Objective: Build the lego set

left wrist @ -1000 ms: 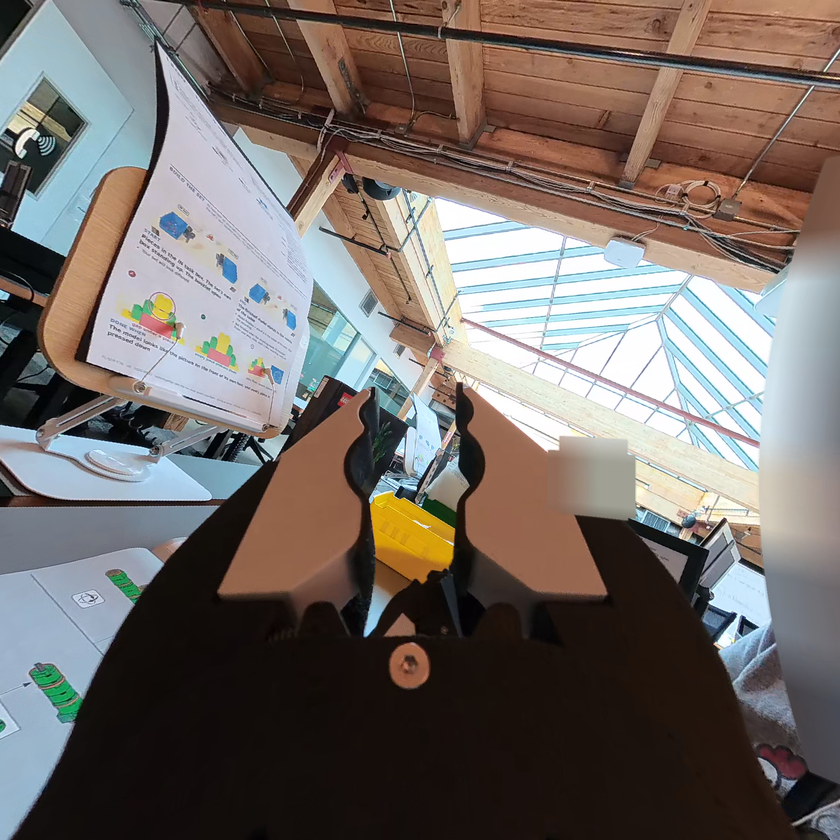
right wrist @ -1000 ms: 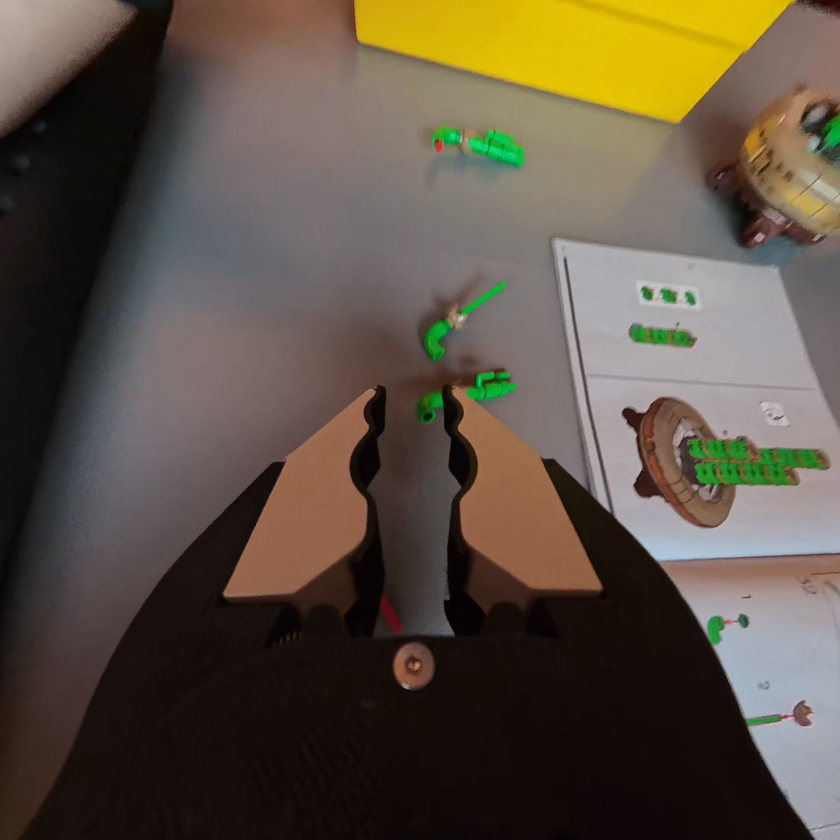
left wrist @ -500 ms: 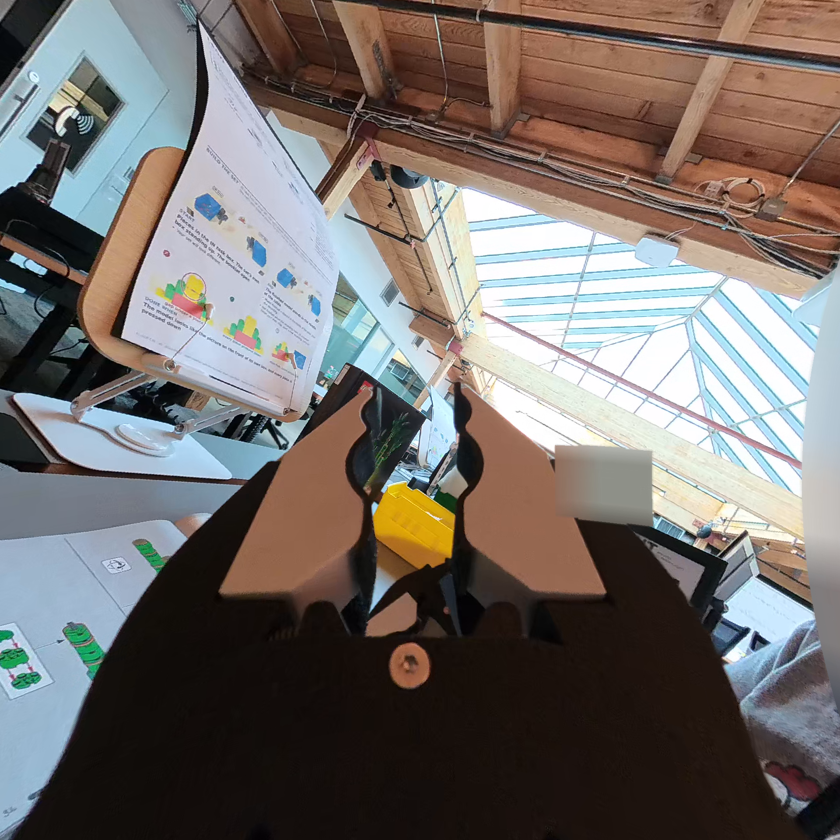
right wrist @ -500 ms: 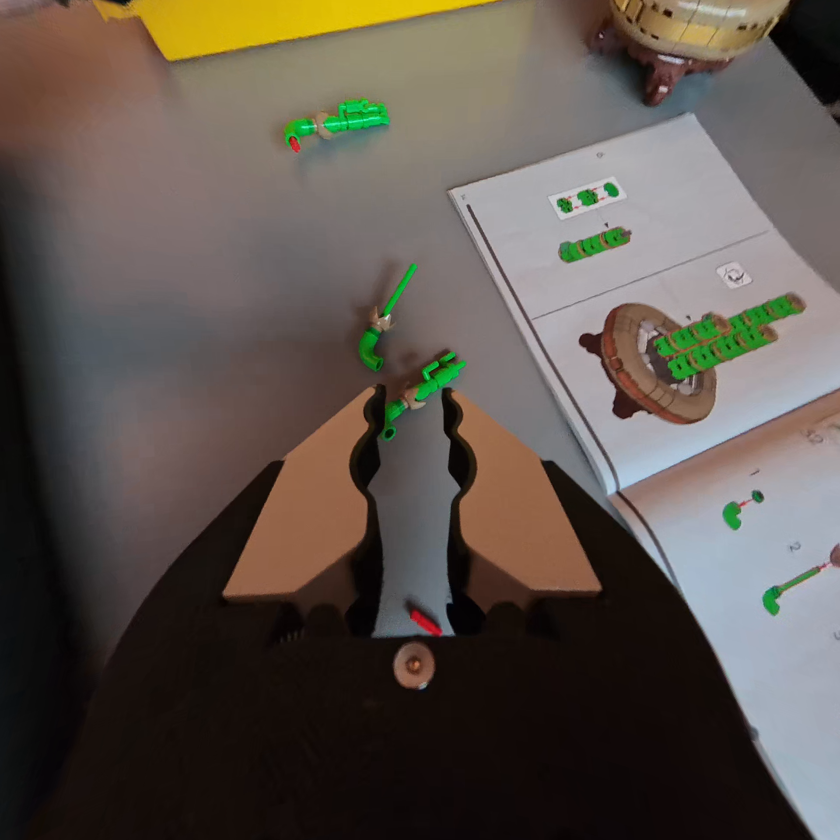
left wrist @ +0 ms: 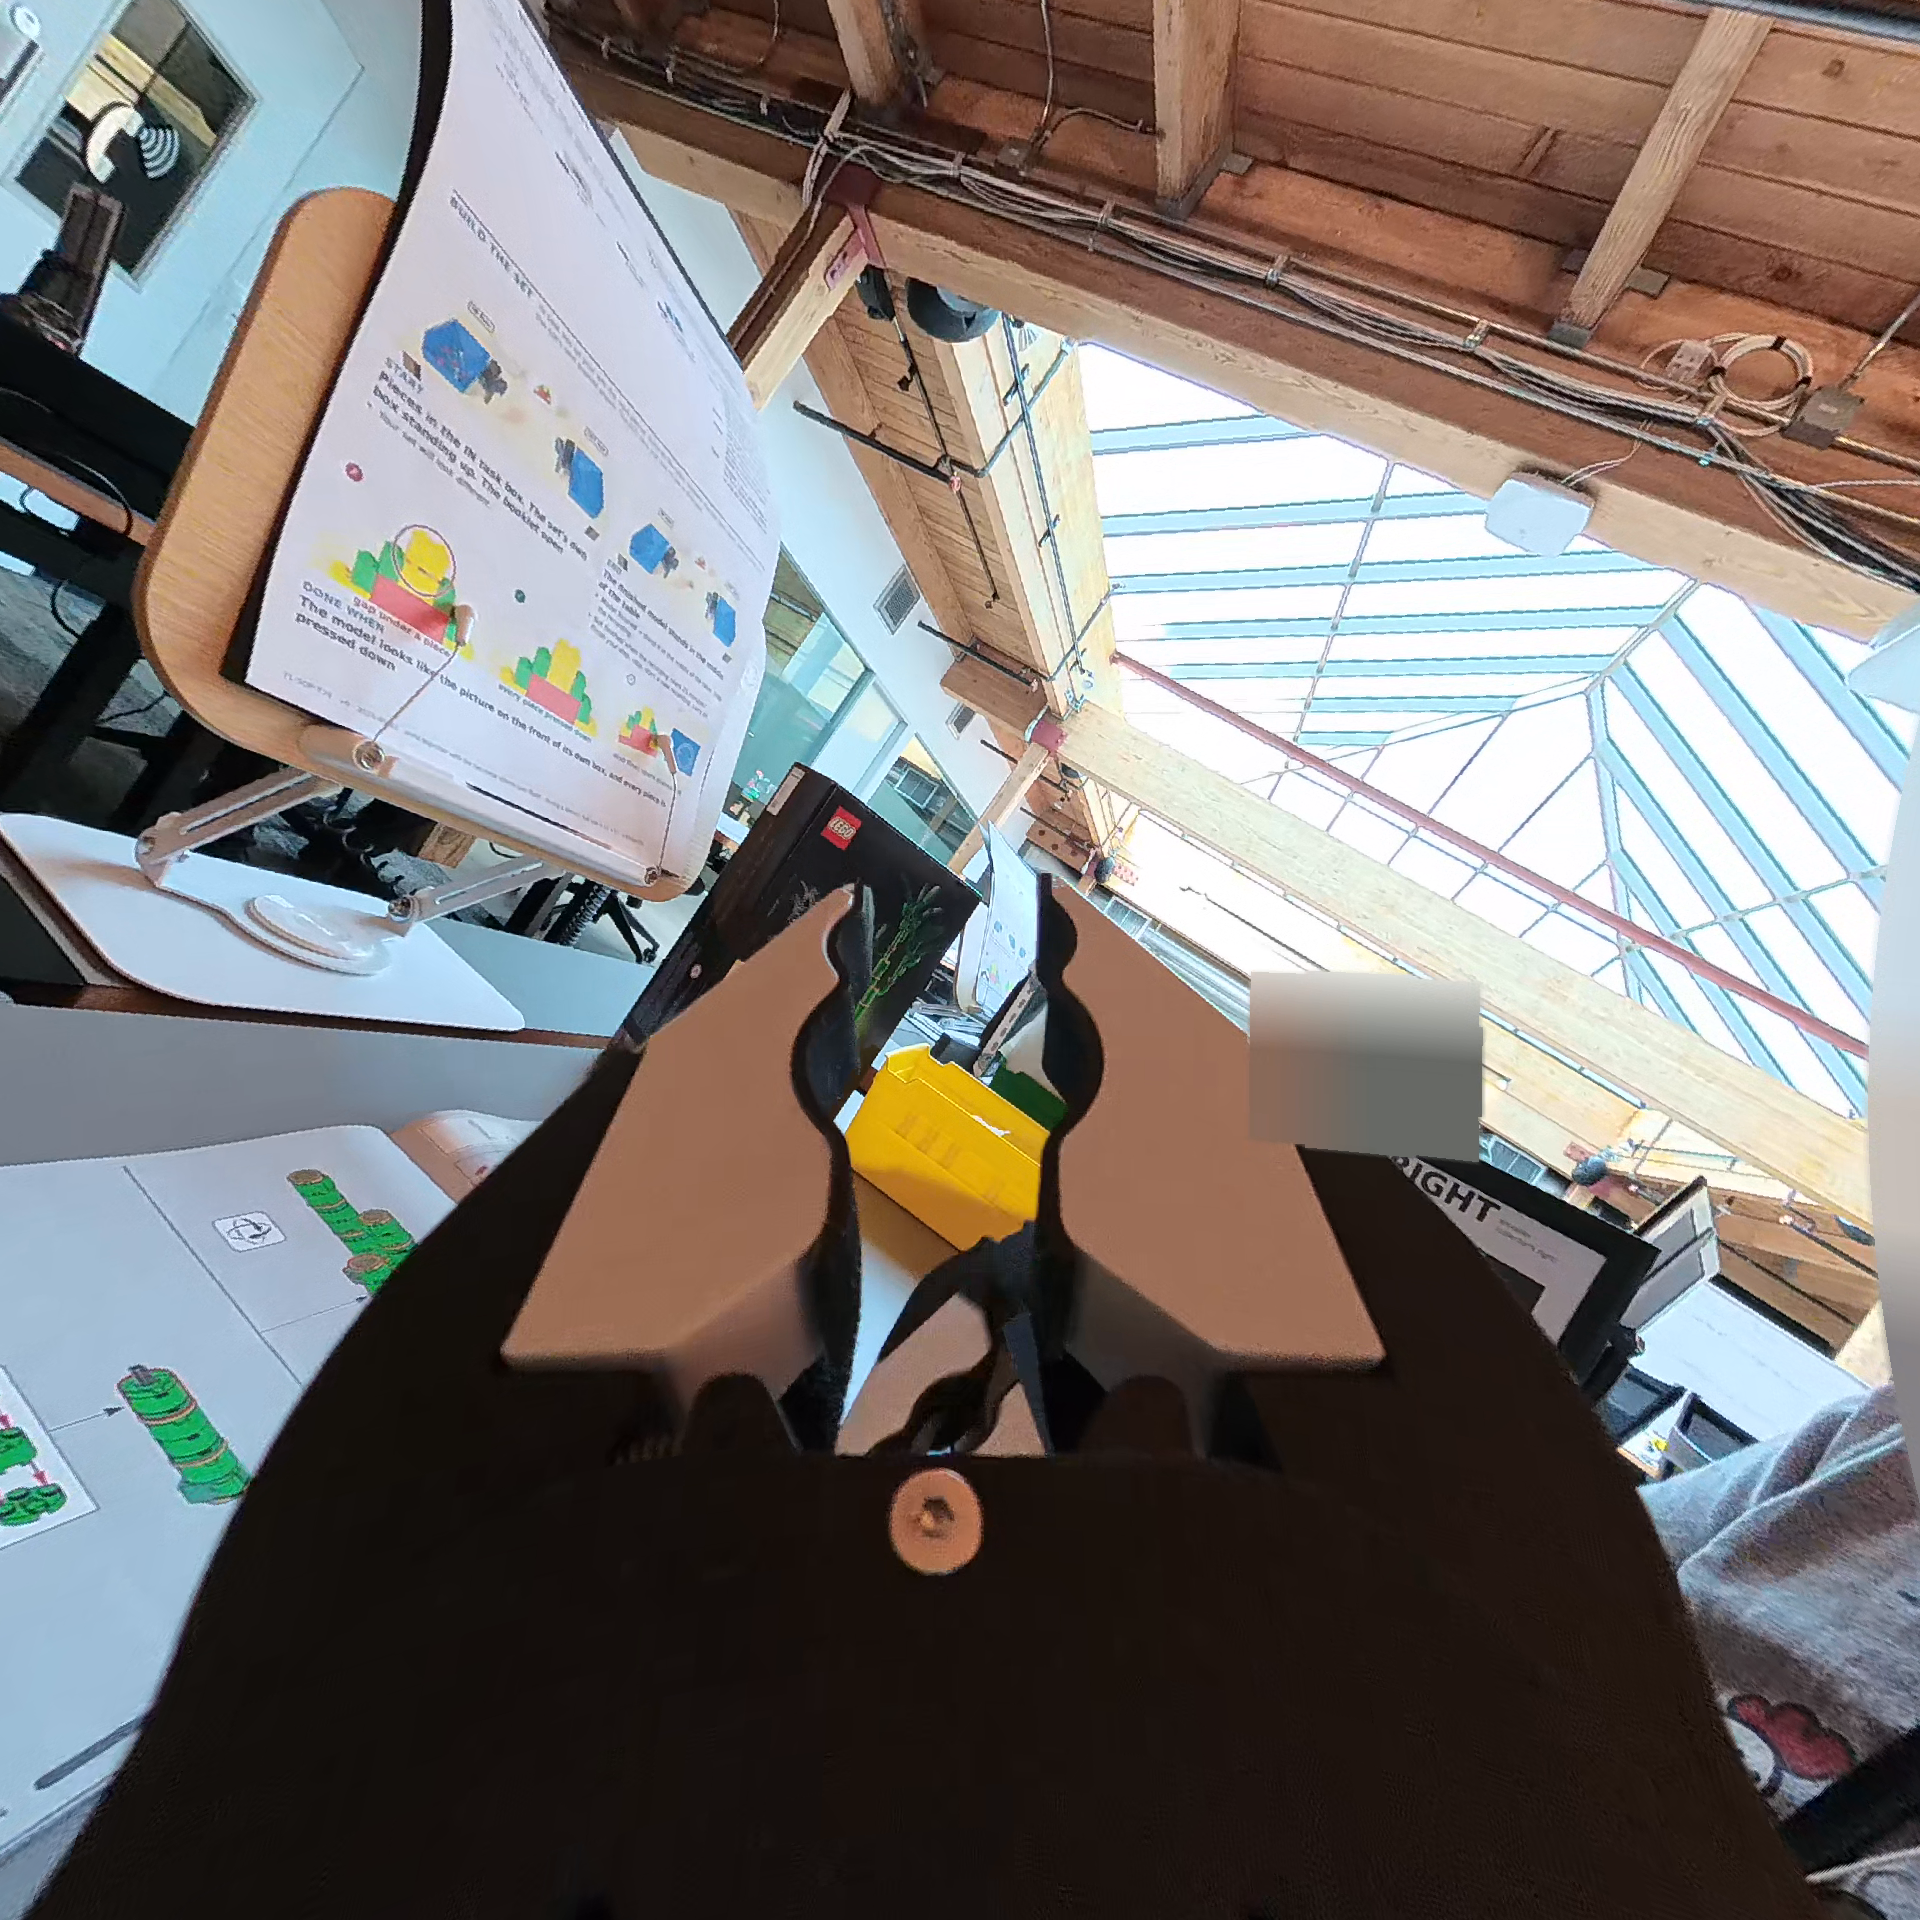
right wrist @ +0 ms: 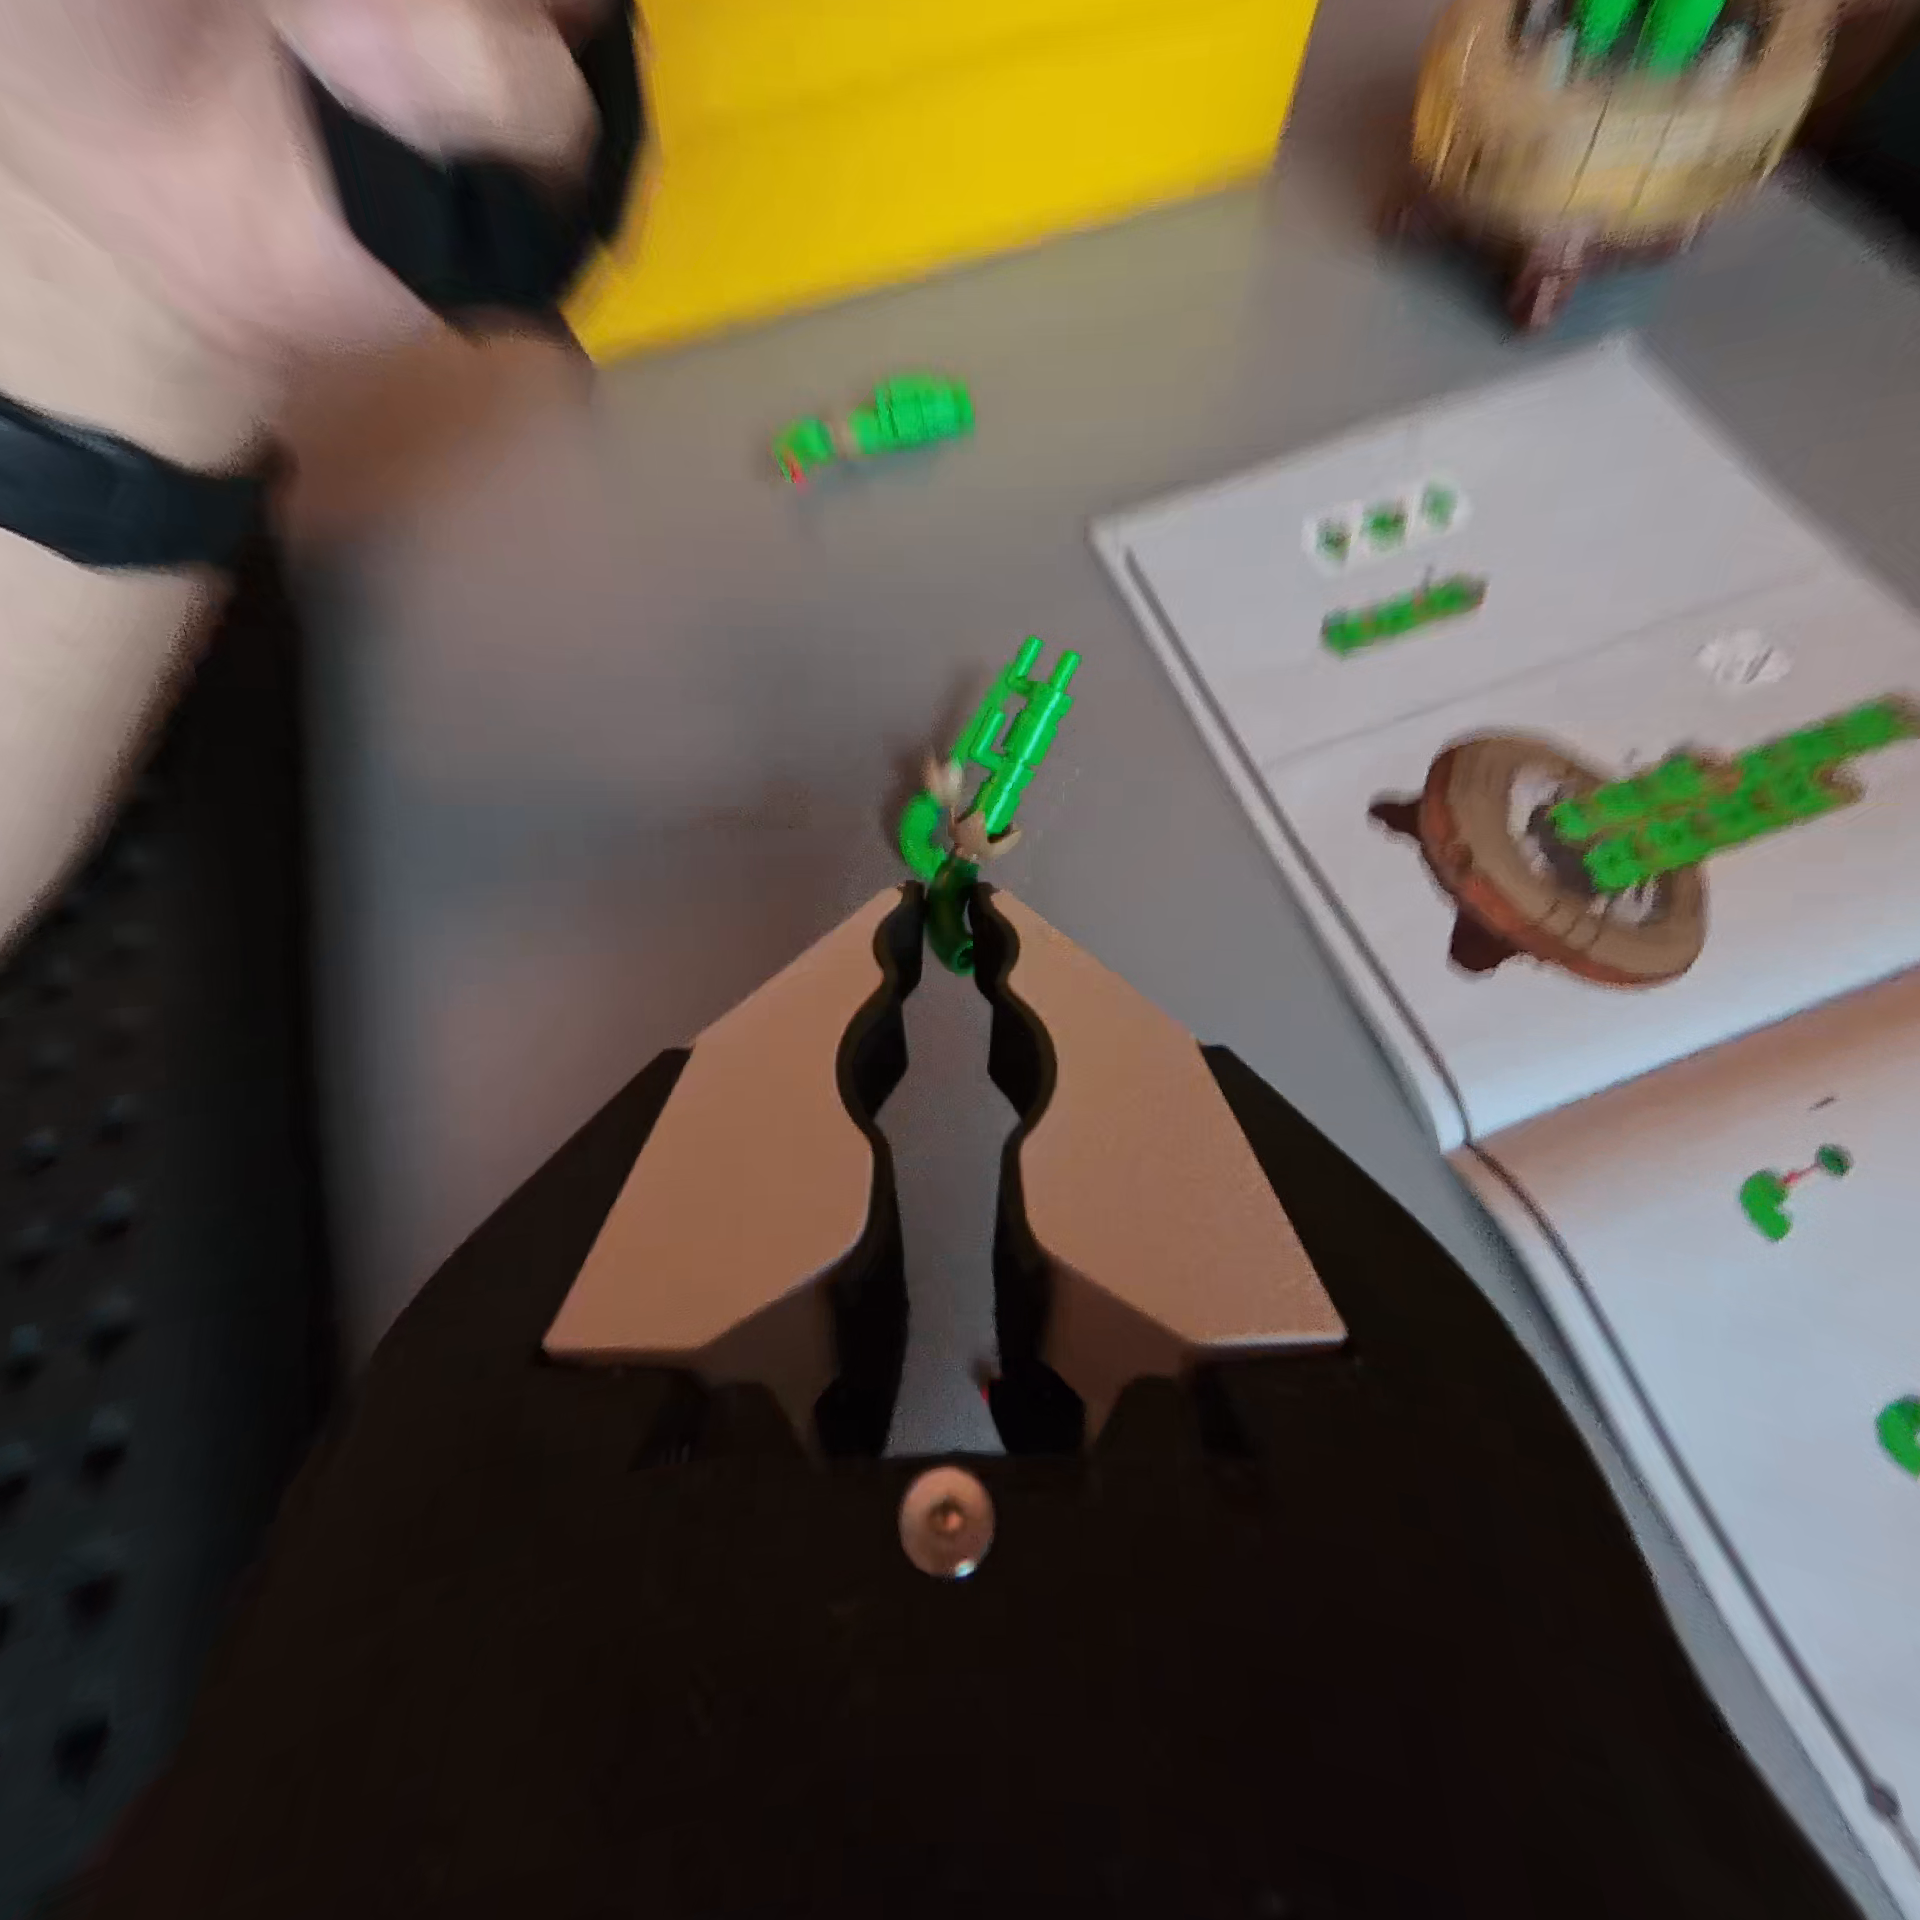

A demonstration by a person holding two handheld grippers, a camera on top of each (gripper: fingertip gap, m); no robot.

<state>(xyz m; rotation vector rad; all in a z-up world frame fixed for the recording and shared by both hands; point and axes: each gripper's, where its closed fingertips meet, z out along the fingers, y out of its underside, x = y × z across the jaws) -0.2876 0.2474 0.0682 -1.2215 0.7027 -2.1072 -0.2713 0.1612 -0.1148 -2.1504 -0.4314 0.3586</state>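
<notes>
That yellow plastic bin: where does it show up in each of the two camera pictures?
Left wrist view: the yellow plastic bin sits mid-frame, seen through the gap of the open tongs.
Right wrist view: the bin fills the top centre, blurred.
Shared landmark: the open white instruction booklet.
</notes>
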